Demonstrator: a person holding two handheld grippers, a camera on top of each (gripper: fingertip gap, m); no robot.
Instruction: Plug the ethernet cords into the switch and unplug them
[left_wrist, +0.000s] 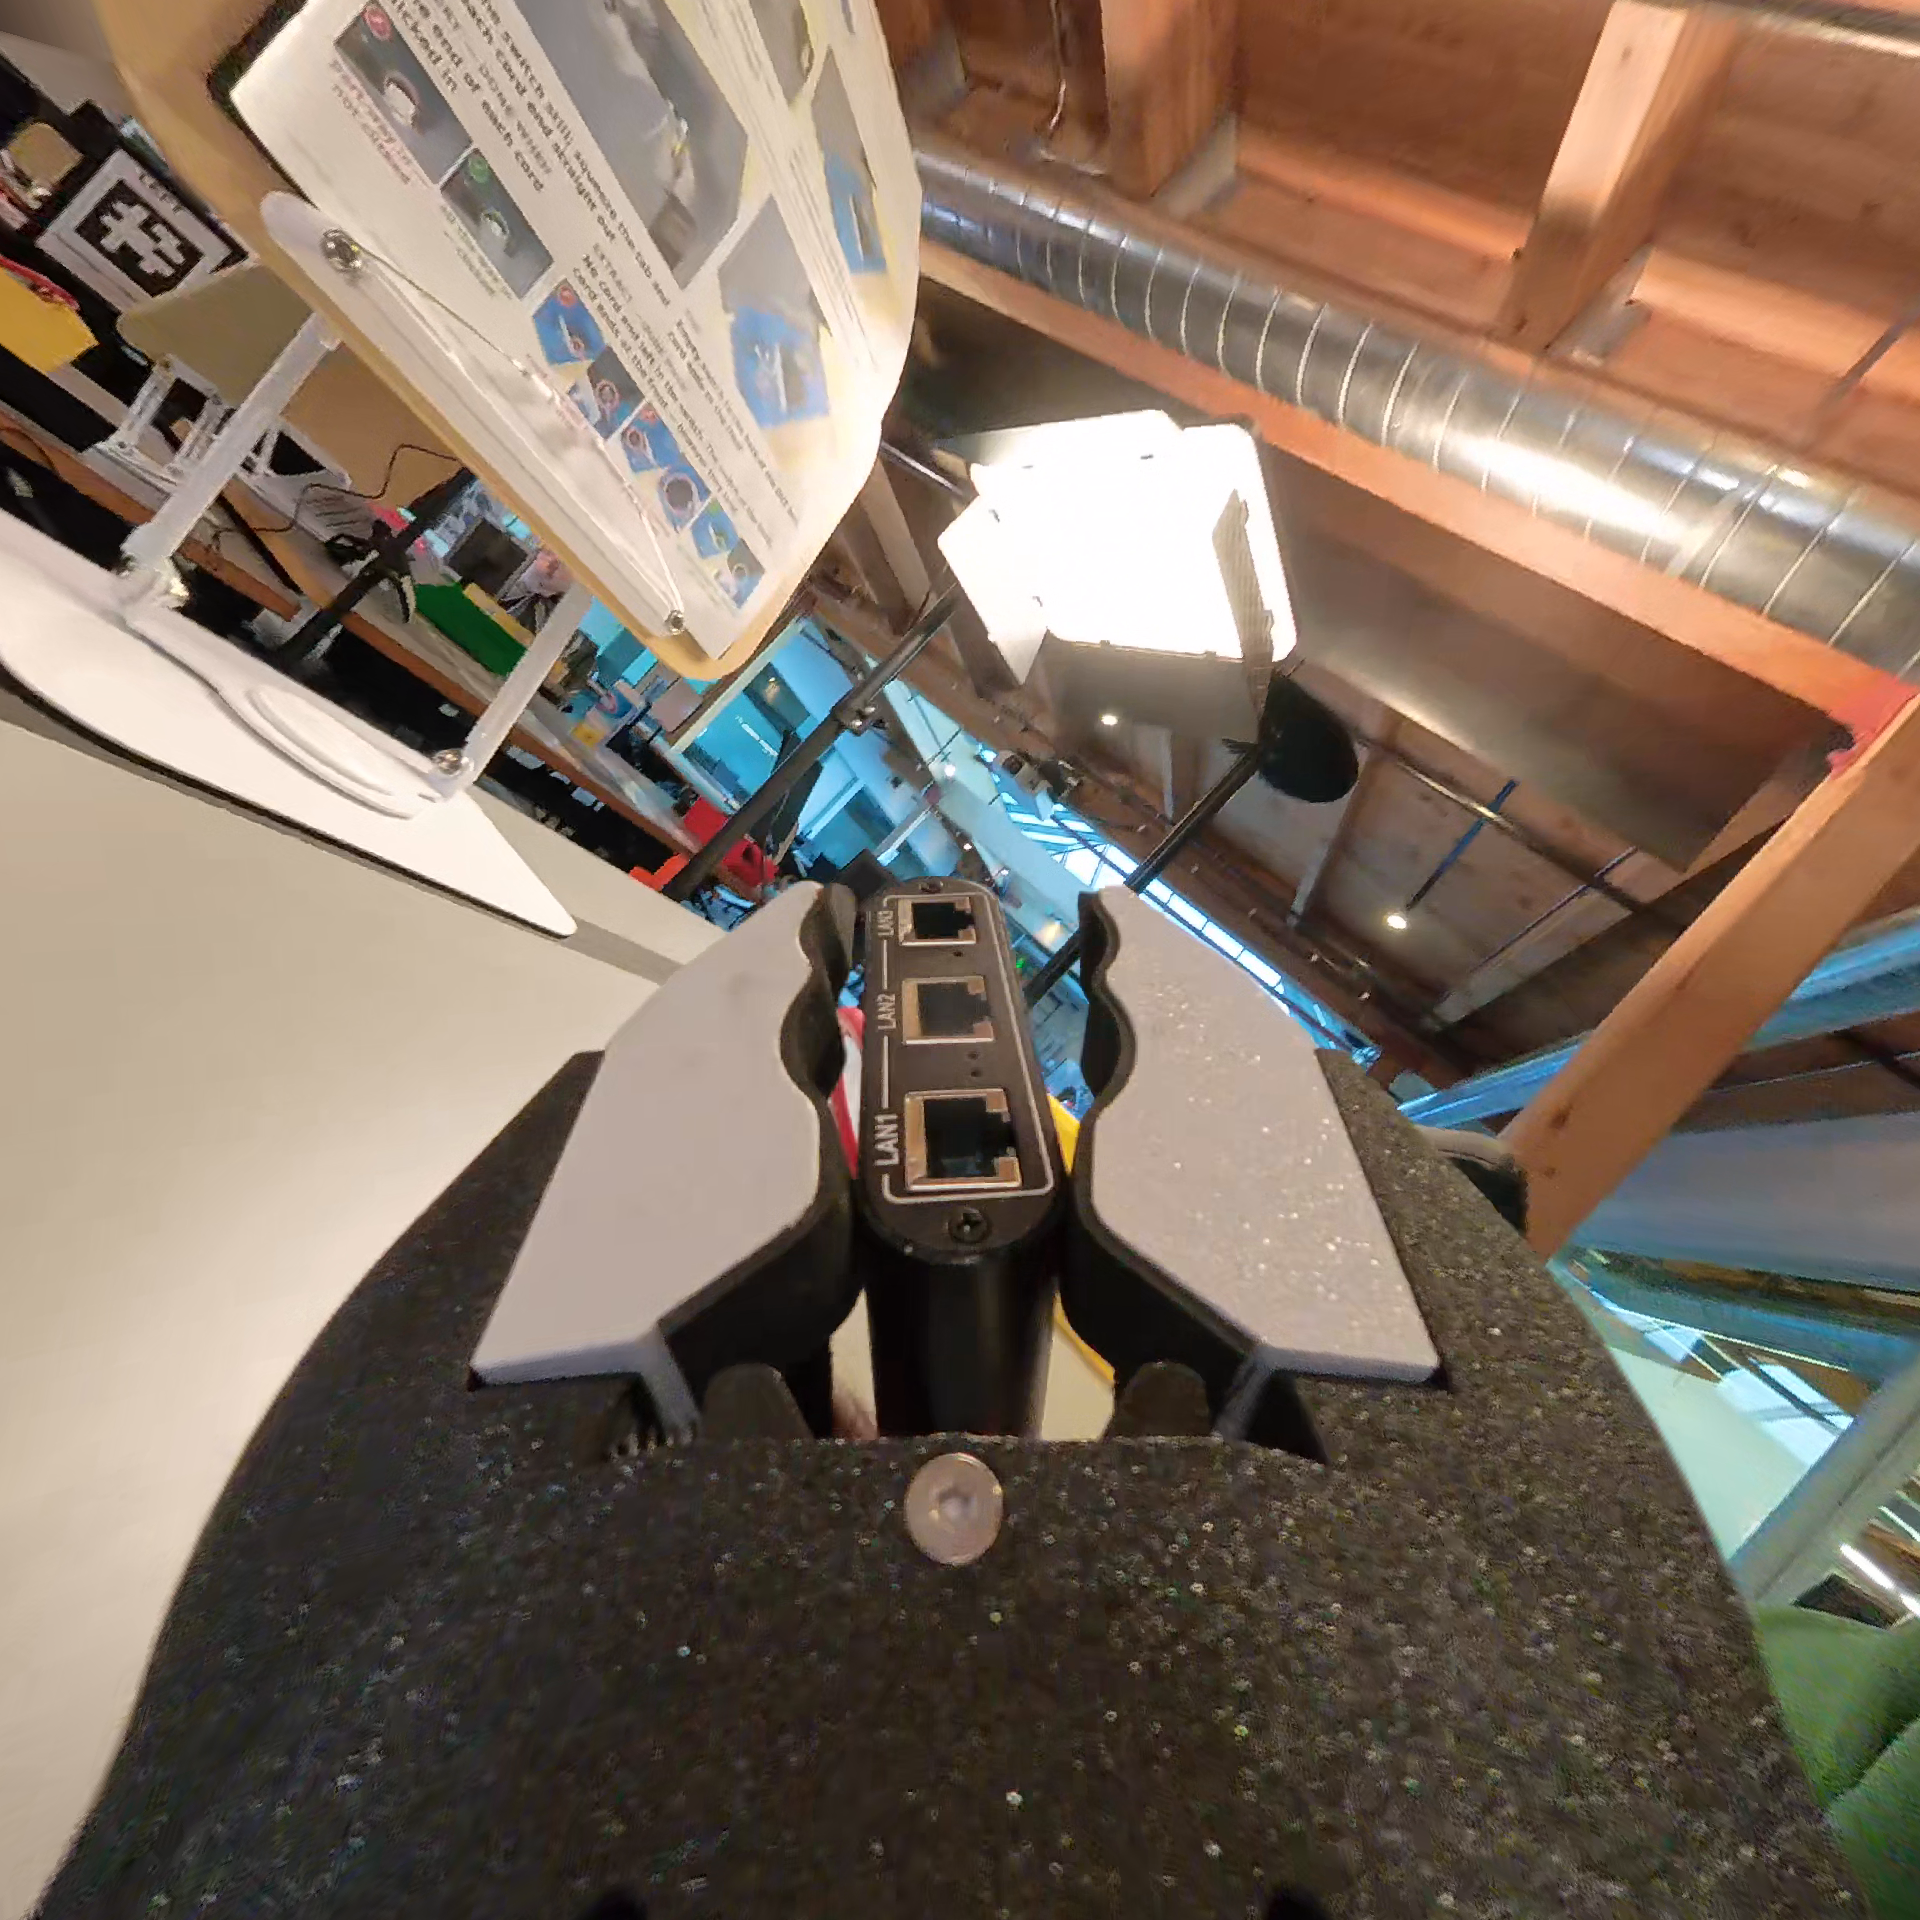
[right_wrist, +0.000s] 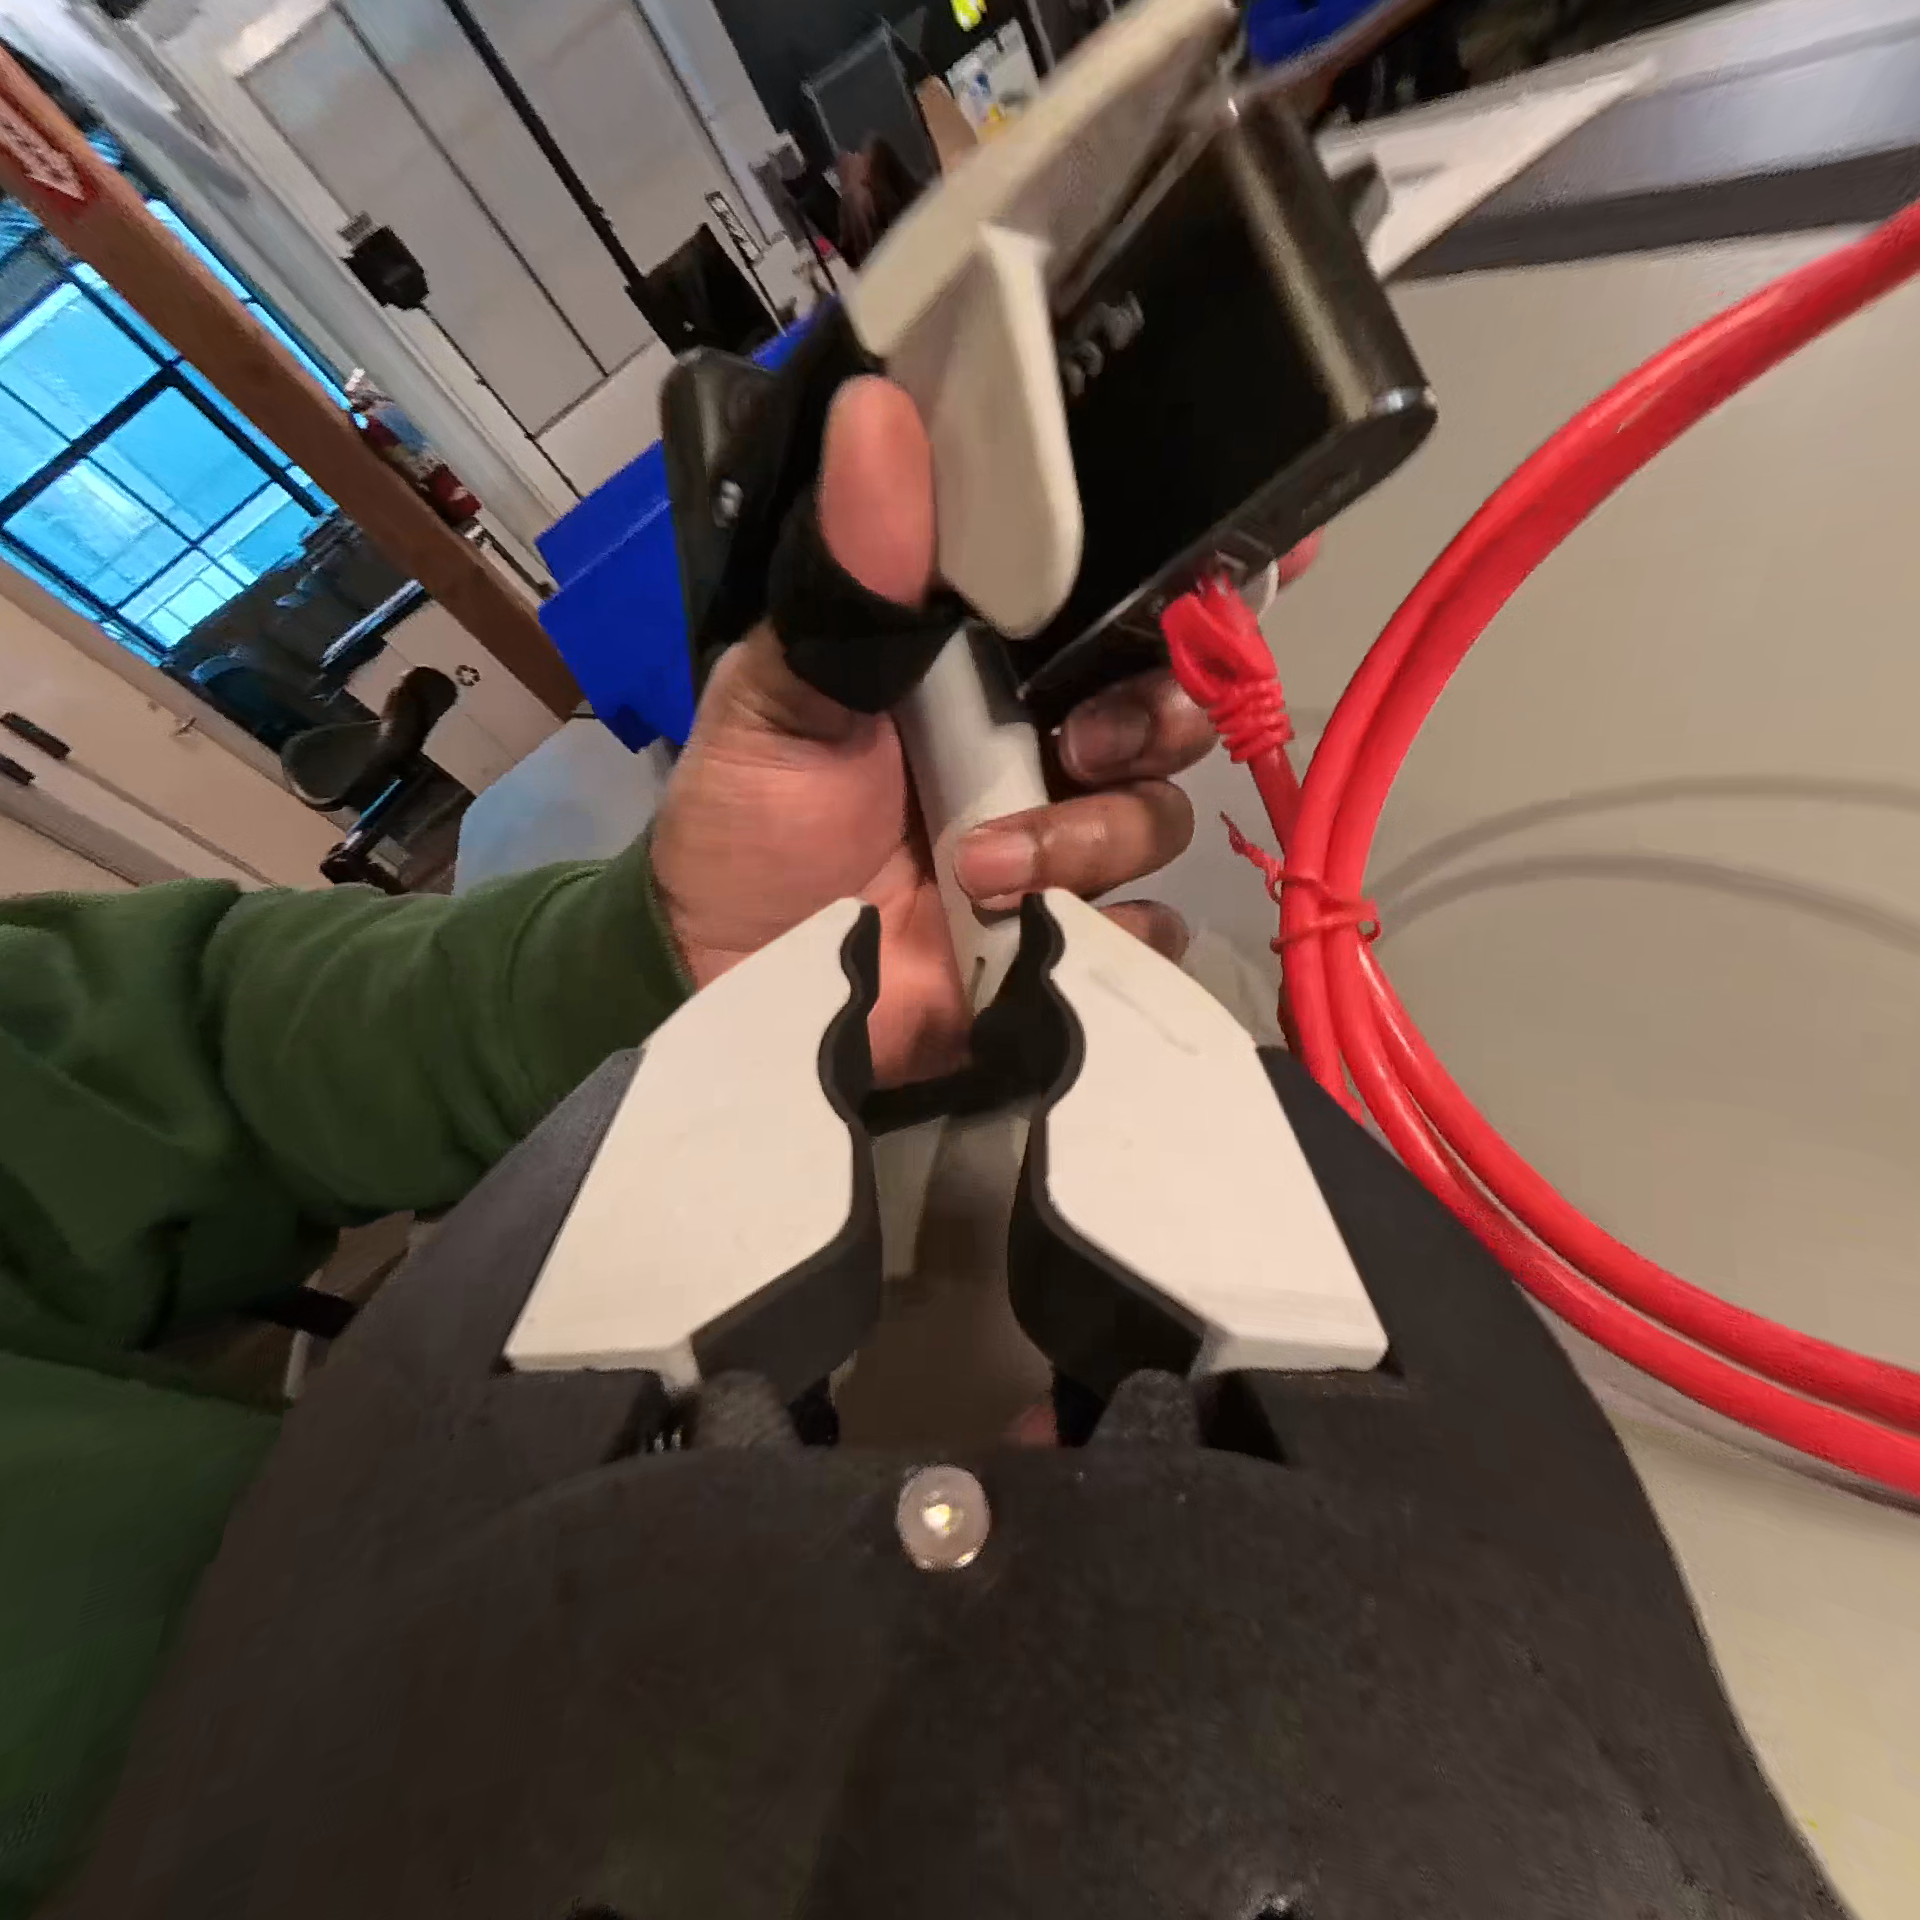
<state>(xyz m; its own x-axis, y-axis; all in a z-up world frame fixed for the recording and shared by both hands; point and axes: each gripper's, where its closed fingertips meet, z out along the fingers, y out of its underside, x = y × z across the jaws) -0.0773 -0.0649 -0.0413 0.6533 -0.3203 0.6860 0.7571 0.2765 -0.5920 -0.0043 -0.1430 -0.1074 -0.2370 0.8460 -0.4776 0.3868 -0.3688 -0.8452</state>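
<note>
From my left gripper (left_wrist: 956, 925), pinching the black switch (left_wrist: 956, 1081), an instruction board (left_wrist: 582, 312) looms ahead-left. From my right gripper (right_wrist: 951, 935), spread and empty, my hand (right_wrist: 831, 790) blocks ahead; red cord (right_wrist: 1455, 831) loops right, its plug blurred.

switch (left_wrist: 961, 1081): was black, silver-rimmed ports
left gripper (left_wrist: 956, 935): showed pale grey fingers, speckled black body
right gripper (right_wrist: 951, 925): wore off-white fingers, black lining
cord (right_wrist: 1455, 644): ran bright red, red ties
sleeve (right_wrist: 260, 1049): was green
table (left_wrist: 208, 1091): was off-white
</note>
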